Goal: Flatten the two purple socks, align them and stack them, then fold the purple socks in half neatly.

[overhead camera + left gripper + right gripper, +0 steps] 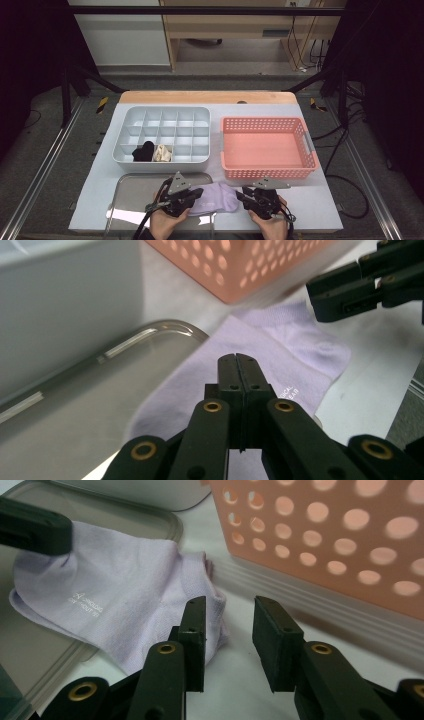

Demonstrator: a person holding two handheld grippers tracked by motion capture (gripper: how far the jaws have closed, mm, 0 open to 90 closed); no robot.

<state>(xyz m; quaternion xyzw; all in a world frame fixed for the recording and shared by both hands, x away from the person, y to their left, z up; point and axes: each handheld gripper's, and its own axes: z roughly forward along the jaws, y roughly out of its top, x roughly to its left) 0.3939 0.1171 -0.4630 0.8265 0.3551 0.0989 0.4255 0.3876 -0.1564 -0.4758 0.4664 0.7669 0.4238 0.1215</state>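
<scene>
Left gripper [236,357]: jaws pressed together over sock [219,198], no cloth visibly pinched. Sock lay flat, half on tray [131,186], just before basket [235,172]. Right gripper [229,611]: part open, empty, at sock's edge. Likely folding step; next needed a firm pinch.

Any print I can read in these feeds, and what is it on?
Lilac sock: two short lines of small white print near one edge; the right gripper view gives only a partial "UNGLOBAL", uncertain; the second line is too small to read.
Left gripper view, same print: "...OCAL / ...EAR", cut off and blurred.
Nothing else legible.
</scene>
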